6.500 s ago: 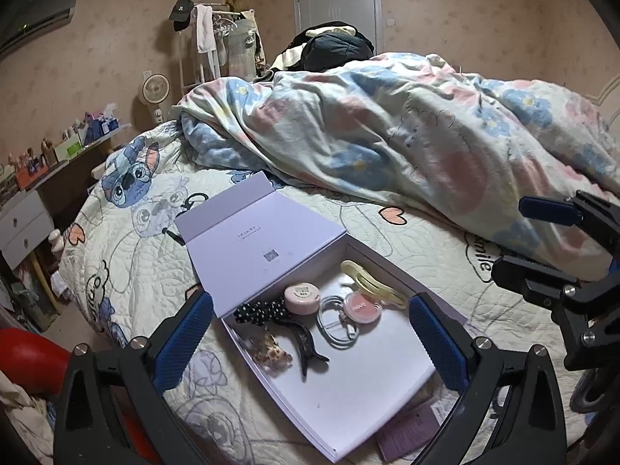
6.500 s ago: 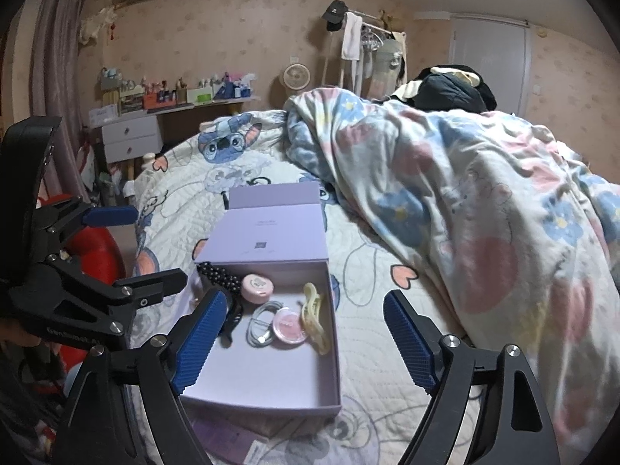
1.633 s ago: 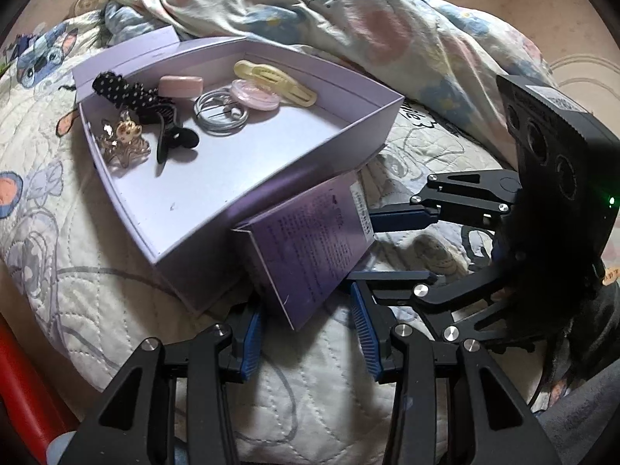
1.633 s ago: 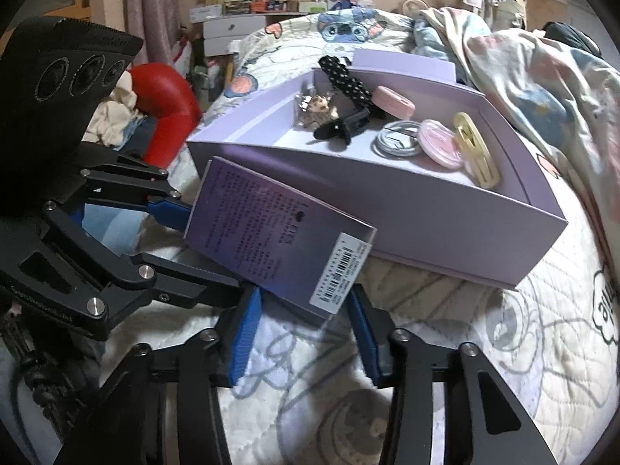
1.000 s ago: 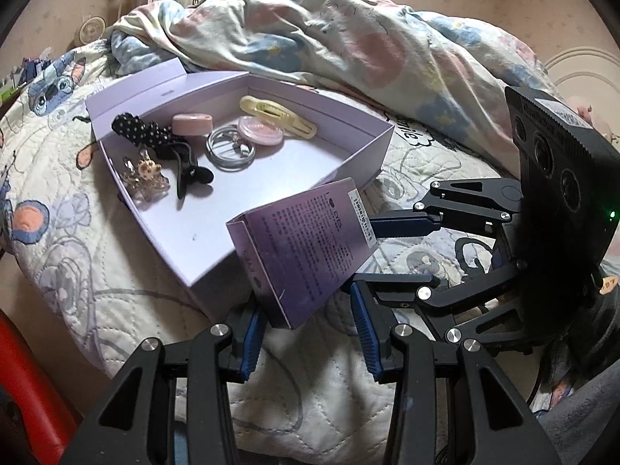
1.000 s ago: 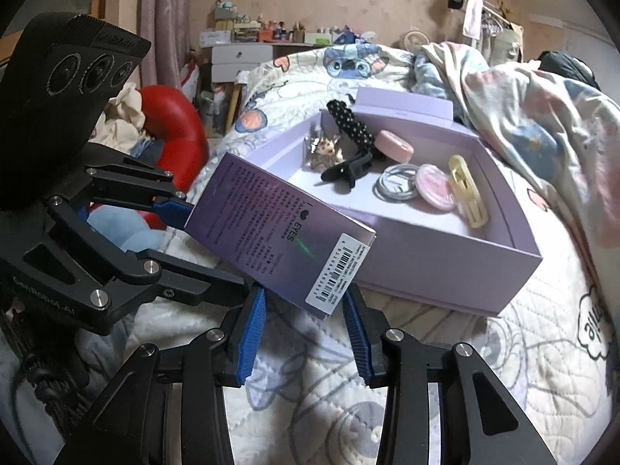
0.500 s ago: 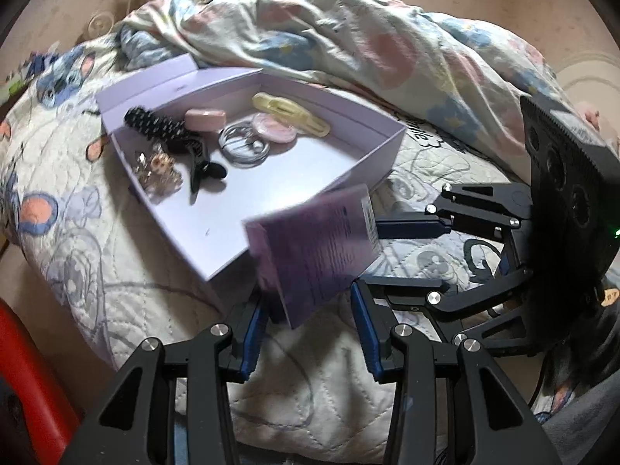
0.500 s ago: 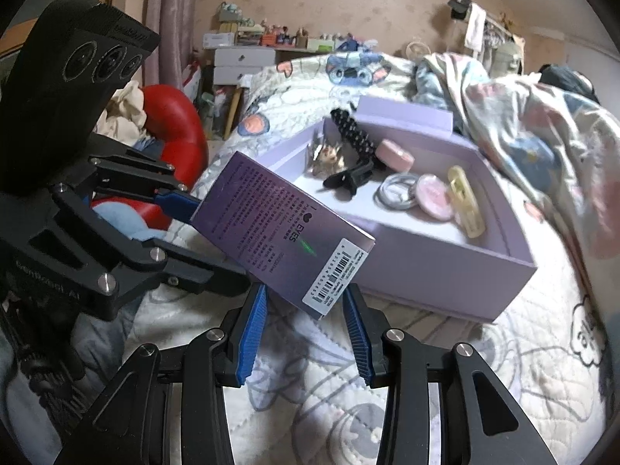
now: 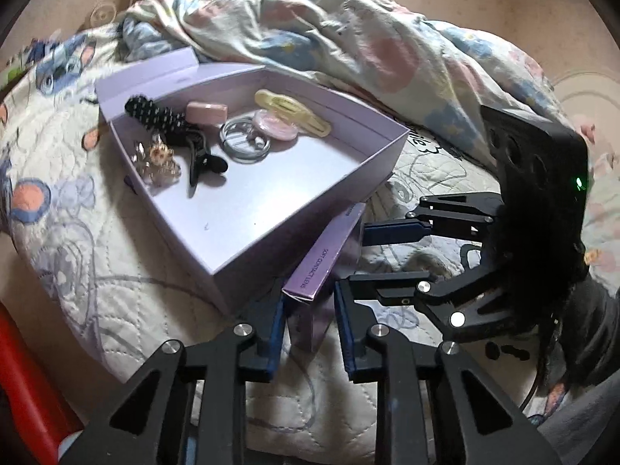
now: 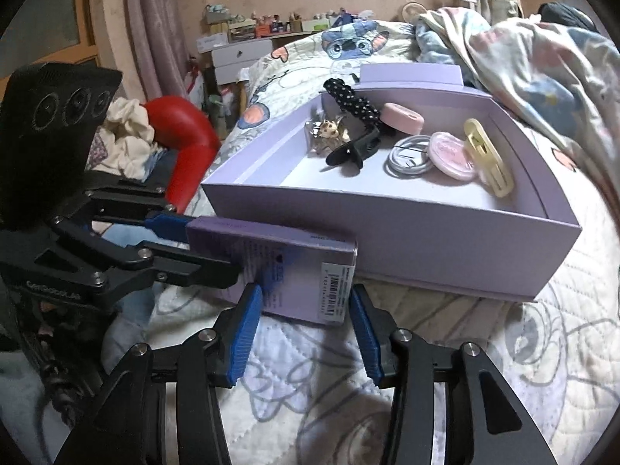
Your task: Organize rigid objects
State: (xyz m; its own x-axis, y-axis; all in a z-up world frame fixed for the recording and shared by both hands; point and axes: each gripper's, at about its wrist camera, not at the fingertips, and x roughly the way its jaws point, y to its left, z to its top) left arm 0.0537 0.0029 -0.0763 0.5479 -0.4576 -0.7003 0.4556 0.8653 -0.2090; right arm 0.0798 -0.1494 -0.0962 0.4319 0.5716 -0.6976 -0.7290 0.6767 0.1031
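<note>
Left claw (image 9: 310, 317) clamps purple carton (image 9: 321, 263); right claw (image 10: 304, 321) opening, carton between pads.

We see a pale lilac cardboard tray (image 9: 267, 232), a darker purple cardboard carton (image 10: 294, 267) with a white barcode label, a black white-dotted hair clip (image 9: 155, 118), a yellow plastic clip (image 9: 292, 110), and blue-padded black claws.

Two black hand-held grippers with blue ribbed pads

Left gripper (image 9: 310, 333) and right gripper (image 10: 306, 329) share skeletal black frames studded with silver screws; behind each claw sits a black three-lens camera block, the right one's lit green.
</note>
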